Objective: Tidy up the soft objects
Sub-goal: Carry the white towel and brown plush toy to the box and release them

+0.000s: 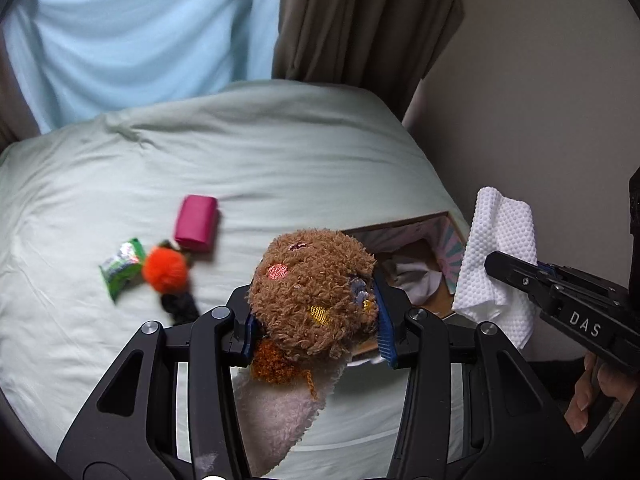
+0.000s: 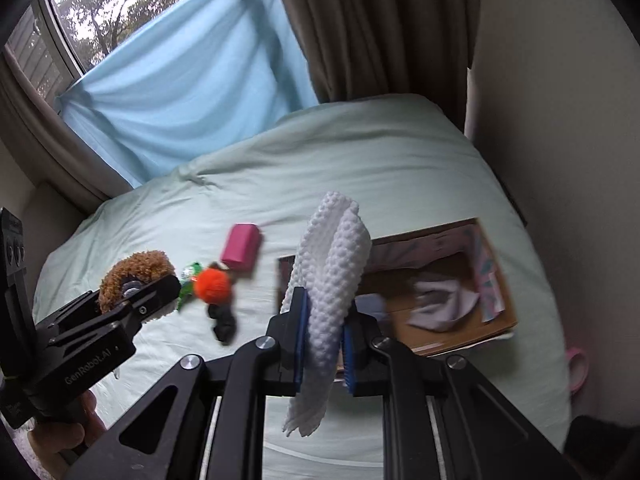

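Left wrist view showed the brown plush toy point(image 1: 316, 292) pinched between the blue pads of my left gripper point(image 1: 316, 320), its pale fuzzy body hanging down between the black arms, above the pale green bedcover point(image 1: 280, 152). My right gripper point(image 2: 324, 344) was clamped on a folded white dimpled cloth point(image 2: 332, 272), held upright over the near edge of the open cardboard box point(image 2: 460, 340), which sat on the bed near the wall with a grey garment point(image 2: 444, 304) inside. To the left of the box on the bedcover lay a pink block point(image 1: 196, 222), an orange pompom point(image 1: 165, 271), a green wrapped packet point(image 1: 122, 270) and a dark fabric piece point(image 1: 180, 306), close together.
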